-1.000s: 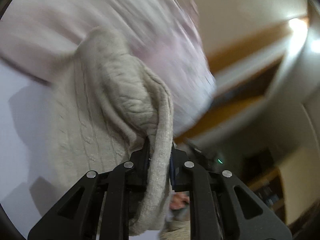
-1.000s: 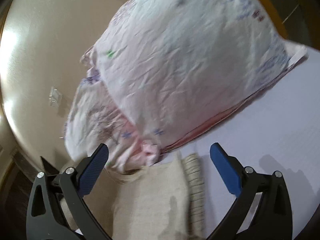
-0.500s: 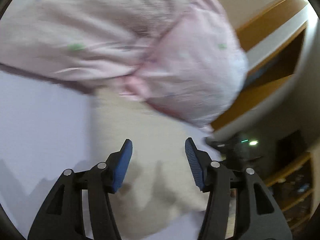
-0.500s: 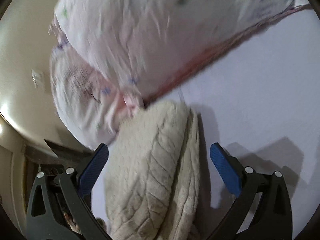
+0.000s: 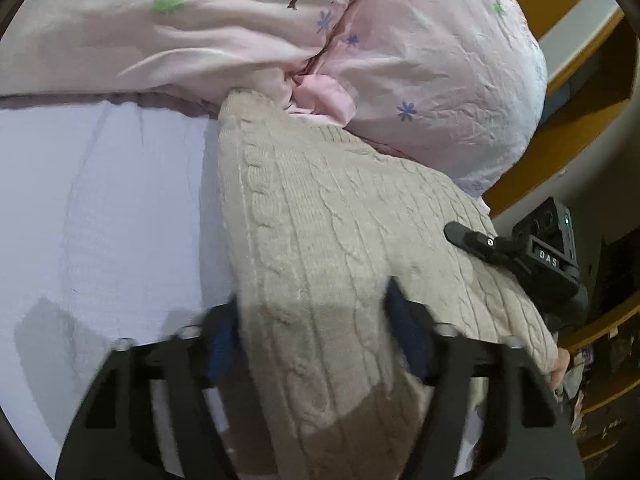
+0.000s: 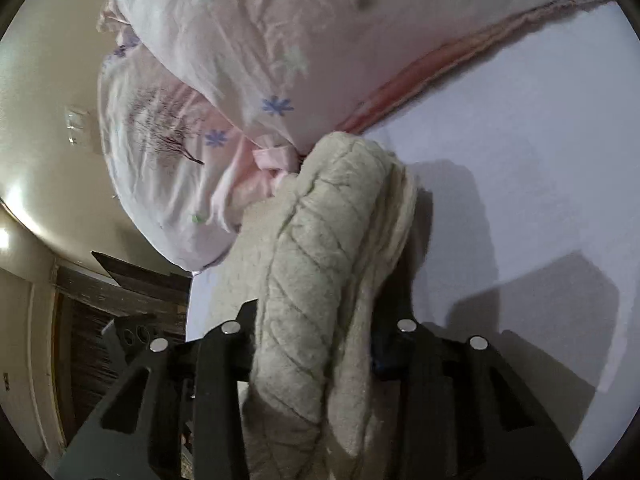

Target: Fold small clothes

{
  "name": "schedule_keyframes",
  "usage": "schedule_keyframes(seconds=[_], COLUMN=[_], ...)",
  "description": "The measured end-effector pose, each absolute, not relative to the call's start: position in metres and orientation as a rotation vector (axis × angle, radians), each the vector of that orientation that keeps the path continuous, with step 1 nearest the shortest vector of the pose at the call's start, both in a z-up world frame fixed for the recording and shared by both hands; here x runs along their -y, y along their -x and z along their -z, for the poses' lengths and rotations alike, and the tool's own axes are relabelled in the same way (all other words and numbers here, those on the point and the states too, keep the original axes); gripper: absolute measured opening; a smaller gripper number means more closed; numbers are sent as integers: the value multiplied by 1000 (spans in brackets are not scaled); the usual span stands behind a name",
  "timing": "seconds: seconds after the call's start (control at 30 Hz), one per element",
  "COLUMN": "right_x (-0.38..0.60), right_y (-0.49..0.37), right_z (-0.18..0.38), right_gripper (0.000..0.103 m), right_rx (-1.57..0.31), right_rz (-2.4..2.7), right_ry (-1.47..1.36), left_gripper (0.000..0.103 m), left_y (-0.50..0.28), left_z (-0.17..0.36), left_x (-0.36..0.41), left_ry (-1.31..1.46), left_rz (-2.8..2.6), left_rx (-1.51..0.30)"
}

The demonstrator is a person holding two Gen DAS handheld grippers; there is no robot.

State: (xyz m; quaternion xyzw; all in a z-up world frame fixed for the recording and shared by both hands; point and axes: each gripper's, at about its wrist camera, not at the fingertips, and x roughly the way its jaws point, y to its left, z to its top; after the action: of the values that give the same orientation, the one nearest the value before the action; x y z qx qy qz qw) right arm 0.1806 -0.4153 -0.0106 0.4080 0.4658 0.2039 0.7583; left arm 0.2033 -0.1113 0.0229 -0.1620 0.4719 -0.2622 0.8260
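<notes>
A beige cable-knit sweater (image 5: 332,240) lies folded on the white bed sheet (image 5: 112,208), its far end against a pink floral duvet (image 5: 360,40). My left gripper (image 5: 316,344) is closed around the sweater's near edge, the knit bunched between its blue pads. In the right wrist view the thick folded sweater (image 6: 320,240) runs between the fingers of my right gripper (image 6: 316,340), which is shut on it. The right gripper's black body (image 5: 520,256) shows at the sweater's right edge in the left wrist view.
The pink floral duvet (image 6: 248,60) is heaped at the far side of the bed. White sheet (image 6: 520,160) spreads to the right of the sweater. Wooden shelving (image 5: 580,128) stands beyond the bed. A dark doorway (image 6: 100,320) is at the left.
The left gripper let go of the sweater, opened, then closed on its near edge again. The right gripper went from open above the sweater to shut on the folded stack.
</notes>
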Motion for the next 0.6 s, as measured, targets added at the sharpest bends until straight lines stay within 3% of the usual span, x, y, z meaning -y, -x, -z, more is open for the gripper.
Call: schedule_keyframes(seconds=[0.03, 0.17, 0.27, 0.47, 0.53, 0.57, 0.6], right_x=[413, 384, 370, 390, 367, 356, 344], right_y=[-179, -178, -184, -173, -181, -183, -184], right_z=[7, -8, -17, -28, -25, -25, -25], right_gripper=[34, 36, 56, 59, 40, 17, 16], right_rx=[-999, -949, -997, -889, -944, -970, -972], right_rz=[-468, -661, -436, -443, -493, -511, -459], right_ry=[-898, -920, -723, -807, -743, -700, -613], left_gripper=[43, 39, 45, 55, 59, 59, 60], left_y=[-201, -184, -181, -175, -174, -175, -175], left_z=[-29, -54, -54, -47, -47, -47, -46], left_x=[103, 69, 53, 46, 50, 52, 53], left_ry=[354, 329, 205, 207, 177, 162, 154], left_rz=[582, 617, 494, 441, 428, 420, 411], left_rx=[-996, -916, -902, -889, -880, -879, -878])
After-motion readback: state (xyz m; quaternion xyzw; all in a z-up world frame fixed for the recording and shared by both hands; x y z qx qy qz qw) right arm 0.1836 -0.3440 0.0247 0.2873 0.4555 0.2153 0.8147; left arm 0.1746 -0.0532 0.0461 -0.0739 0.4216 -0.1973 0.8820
